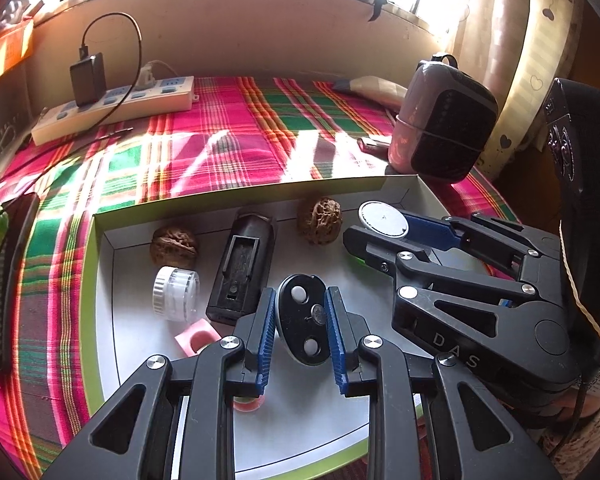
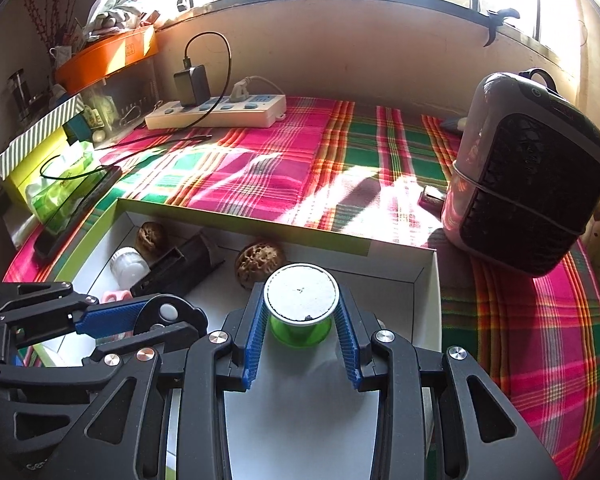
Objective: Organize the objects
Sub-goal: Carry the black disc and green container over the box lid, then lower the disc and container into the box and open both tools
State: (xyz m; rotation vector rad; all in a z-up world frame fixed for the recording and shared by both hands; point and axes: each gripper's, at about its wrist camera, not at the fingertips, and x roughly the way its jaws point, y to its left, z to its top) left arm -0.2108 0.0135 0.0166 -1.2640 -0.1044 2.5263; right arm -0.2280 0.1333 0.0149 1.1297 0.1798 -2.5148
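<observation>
**Q:** Left wrist view: what do the left tongs hold, and why that way?

**A:** They are clenched on a black oval plastic piece with two white buttons. Ribbed blue pads press its long edges, so the flat face stays visible. It hangs over the white floor of the shallow green-rimmed cardboard box, probably for placing there.

**Q:** And the right tongs?

**A:** Right wrist view: clenched on a translucent green spool with a flat grey-white disc top. The pads sit under the disc's rim, which likely keeps the smooth spool from slipping. It is over the box's right end.

**Q:** What already lies in the box?

**A:** Two wrinkled brown walnuts, rough-shelled; a black rectangular plastic holder with an open slot; a clear ridged plastic jar on its side; a pink square piece. All are spaced apart toward the far wall.

**Q:** Surroundings?

**A:** The box rests on a table under a woven pink-green plaid cloth. Farther back, a white power strip and a small grey heater with a dark grille.
</observation>
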